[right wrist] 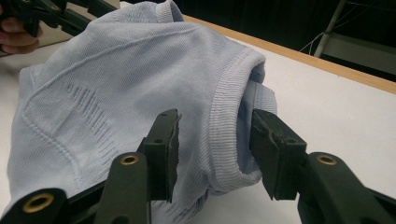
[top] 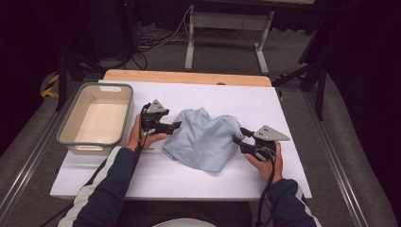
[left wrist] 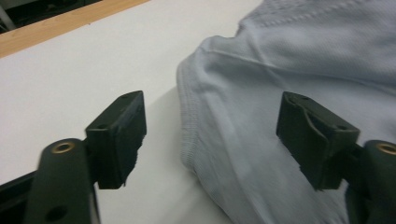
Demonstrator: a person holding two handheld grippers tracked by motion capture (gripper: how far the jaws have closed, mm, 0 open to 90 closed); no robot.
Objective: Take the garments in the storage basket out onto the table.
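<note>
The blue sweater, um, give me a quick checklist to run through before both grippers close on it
1. Left gripper open: ok, jaws stand wide apart.
2. Right gripper open: ok, jaws apart.
3. Fabric between the right jaws: ok, a ribbed edge of the blue sweater sits in the gap.
4. Fabric between the left jaws: ok, the sweater's ribbed edge lies in the gap; whether it sits deep enough to be caught, cannot tell.
5. Sweater lying flat: not ok, it is bunched in a heap on the white table.
6. Grey bin free to take it: ok, nothing inside it, set left of the sweater.
</note>
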